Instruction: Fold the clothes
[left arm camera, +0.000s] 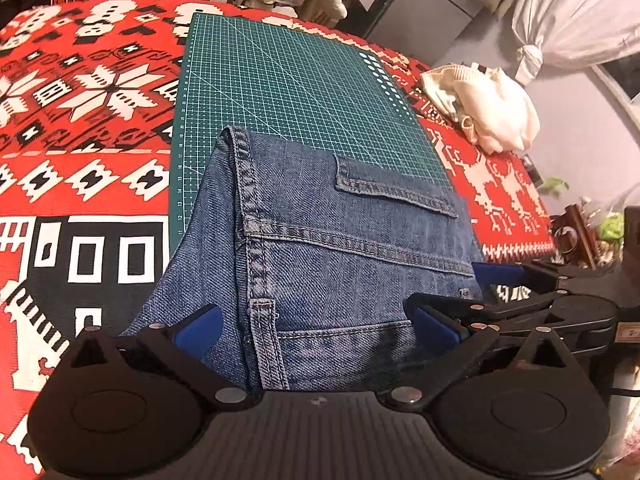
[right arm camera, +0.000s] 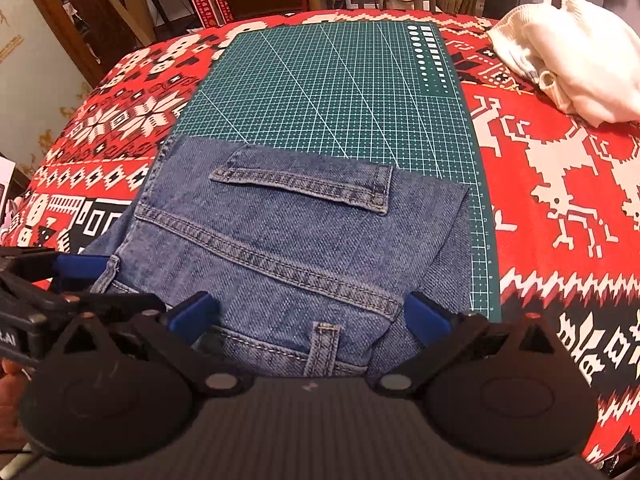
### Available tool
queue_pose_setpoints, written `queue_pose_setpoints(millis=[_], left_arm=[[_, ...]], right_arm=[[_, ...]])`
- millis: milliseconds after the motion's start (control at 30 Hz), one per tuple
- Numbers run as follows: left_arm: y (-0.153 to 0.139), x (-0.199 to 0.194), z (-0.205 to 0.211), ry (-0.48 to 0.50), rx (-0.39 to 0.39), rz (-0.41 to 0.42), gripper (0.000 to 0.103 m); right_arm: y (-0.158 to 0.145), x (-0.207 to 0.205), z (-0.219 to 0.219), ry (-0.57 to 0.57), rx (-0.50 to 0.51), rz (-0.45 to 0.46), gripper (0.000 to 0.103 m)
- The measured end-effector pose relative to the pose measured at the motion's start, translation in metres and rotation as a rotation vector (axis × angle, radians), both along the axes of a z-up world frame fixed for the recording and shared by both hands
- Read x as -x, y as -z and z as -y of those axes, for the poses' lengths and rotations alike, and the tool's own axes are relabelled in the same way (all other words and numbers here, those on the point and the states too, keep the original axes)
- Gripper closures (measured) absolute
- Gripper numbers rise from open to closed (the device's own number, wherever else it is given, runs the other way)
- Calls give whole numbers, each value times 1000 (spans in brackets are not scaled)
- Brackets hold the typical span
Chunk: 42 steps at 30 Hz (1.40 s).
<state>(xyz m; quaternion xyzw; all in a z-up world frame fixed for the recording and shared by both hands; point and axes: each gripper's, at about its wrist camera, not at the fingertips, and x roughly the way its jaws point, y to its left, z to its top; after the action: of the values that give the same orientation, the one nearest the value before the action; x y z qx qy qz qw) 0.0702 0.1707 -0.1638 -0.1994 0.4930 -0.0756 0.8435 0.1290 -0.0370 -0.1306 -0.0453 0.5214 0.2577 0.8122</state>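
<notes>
The folded blue denim jeans (left arm camera: 320,248) lie on the green gridded cutting mat (left arm camera: 288,76) atop the red patterned desk cloth (left arm camera: 80,92). The left gripper (left arm camera: 320,326) and right gripper (right arm camera: 312,316) hover at the waistband, jaws spread. The fold looks nearly complete; next likely calls for pinching the near edge.

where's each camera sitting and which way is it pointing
Left wrist: sits on the left gripper, looking forward over the folded jeans and green cutting mat; its own open blue-padded fingers show, with the right gripper entering from the right.
Right wrist: sits on the right gripper, facing the same way across the jeans; its own open fingers show, with the left gripper at the left edge.
Shared: jeans, mat, red patterned cloth, white garment.
</notes>
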Motion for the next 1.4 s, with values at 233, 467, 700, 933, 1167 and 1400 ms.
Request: queue_pose_setpoints(millis=[233, 467, 700, 933, 1167, 1400], left_arm=[[1, -2, -19, -105, 131, -34, 0], [0, -6, -12, -57, 87, -33, 0], [2, 0, -21, -193, 157, -24, 1], [-19, -3, -19, -162, 122, -46, 20], [-48, -9, 2, -101, 36, 75, 54], [-32, -41, 11, -82, 47, 57, 96]], right_arm=[[0, 0, -3, 7, 15, 2, 0], [0, 1, -3, 18, 15, 6, 0], [-2, 8, 3, 84, -26, 38, 0], [-32, 9, 29, 153, -120, 50, 2], [-58, 8, 47, 206, -203, 92, 30], [-46, -11, 26, 213, -213, 49, 89]])
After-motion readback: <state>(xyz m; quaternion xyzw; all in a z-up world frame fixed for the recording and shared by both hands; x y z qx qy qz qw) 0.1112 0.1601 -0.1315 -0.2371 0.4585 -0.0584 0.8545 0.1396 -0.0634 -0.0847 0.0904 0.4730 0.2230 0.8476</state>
